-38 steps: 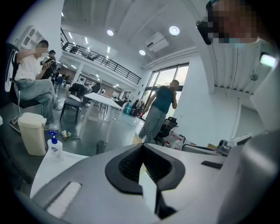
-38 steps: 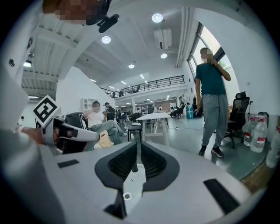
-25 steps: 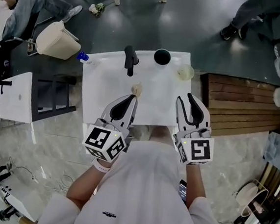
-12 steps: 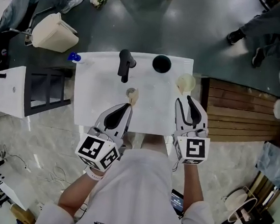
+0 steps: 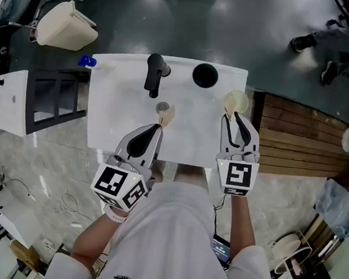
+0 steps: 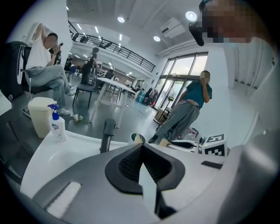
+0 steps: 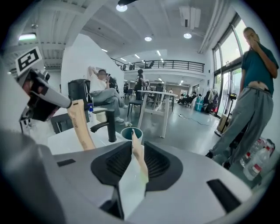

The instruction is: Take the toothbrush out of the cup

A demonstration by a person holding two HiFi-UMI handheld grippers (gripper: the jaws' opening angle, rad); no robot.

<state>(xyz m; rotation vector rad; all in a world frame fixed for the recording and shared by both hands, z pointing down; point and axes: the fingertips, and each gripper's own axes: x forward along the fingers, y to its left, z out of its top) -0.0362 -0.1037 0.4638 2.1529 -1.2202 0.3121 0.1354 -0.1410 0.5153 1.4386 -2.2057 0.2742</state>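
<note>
A slim beige toothbrush [image 7: 136, 153] stands upright between the jaws of my right gripper [image 7: 132, 144]. The jaws are closing, and a pale gap still shows to the left of the handle. In the head view the right gripper [image 5: 234, 115] has its tip at the near rim of a pale yellowish cup [image 5: 236, 100] on the basin's right edge. My left gripper [image 5: 159, 127] hovers over the basin near the drain. It is shut on a flat wooden piece [image 7: 81, 124] that hangs down from its tip.
The white basin [image 5: 115, 118] carries a black faucet [image 5: 154, 74] and a dark teal cup [image 5: 204, 75] at its back. A blue-capped spray bottle [image 5: 87, 62] stands at the back left corner. A wooden bench [image 5: 297, 135] adjoins on the right, and people sit and stand beyond.
Both grippers have sunk toward the basin. The right one has moved forward, so its tip now reaches the pale cup. The wooden piece has stayed at the left gripper's tip.
</note>
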